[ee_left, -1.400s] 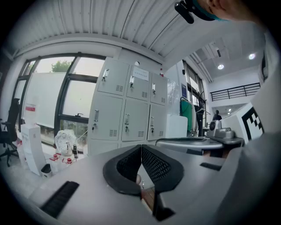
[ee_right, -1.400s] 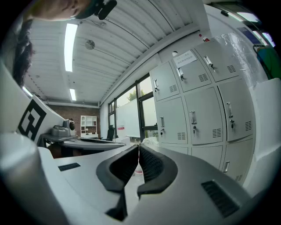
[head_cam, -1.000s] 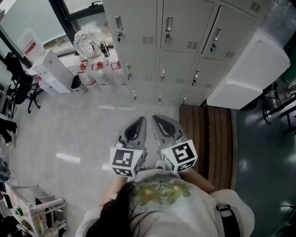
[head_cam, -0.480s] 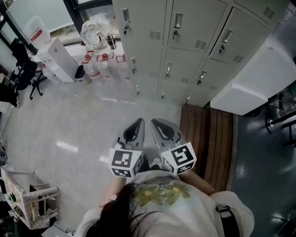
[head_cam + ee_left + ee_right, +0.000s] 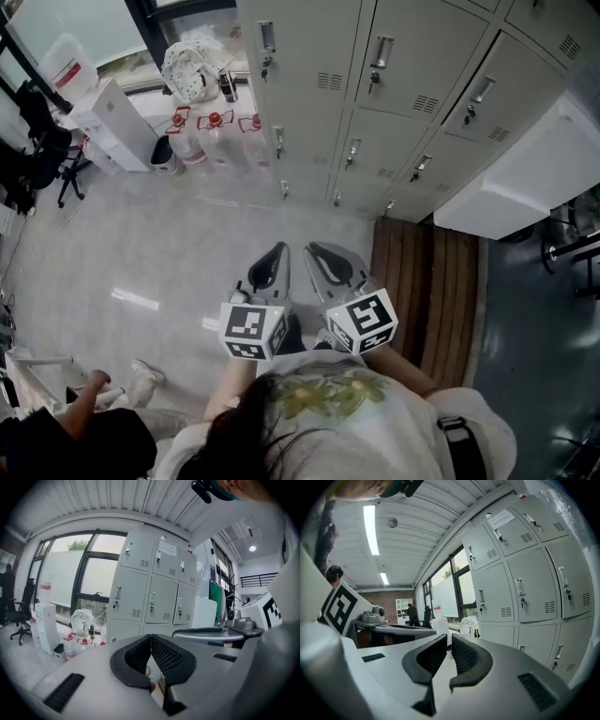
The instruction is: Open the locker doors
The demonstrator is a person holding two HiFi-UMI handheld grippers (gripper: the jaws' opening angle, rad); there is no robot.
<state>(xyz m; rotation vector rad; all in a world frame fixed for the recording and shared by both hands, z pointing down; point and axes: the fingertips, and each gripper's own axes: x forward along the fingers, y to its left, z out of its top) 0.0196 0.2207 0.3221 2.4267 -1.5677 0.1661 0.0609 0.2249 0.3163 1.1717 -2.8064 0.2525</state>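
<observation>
The grey lockers (image 5: 375, 94) stand ahead of me in rows, and every door I can see is closed, each with a metal handle and a key. They also show in the left gripper view as lockers (image 5: 150, 588) and in the right gripper view as lockers (image 5: 525, 588). My left gripper (image 5: 277, 251) and right gripper (image 5: 315, 249) are held side by side in front of my chest, well short of the doors. Both are shut with nothing between the jaws; the left gripper (image 5: 150, 638) and right gripper (image 5: 449, 641) point toward the lockers.
Several red-capped water bottles (image 5: 214, 141), a white bag (image 5: 192, 70) and a white box (image 5: 117, 122) sit left of the lockers. A wooden slatted platform (image 5: 427, 291) and a white cabinet (image 5: 516, 178) lie to the right. A crouching person (image 5: 84, 436) is at lower left.
The lockers have slid down and nearer in the head view. A crouching person has come into view at lower left. Both grippers stay together and shut.
</observation>
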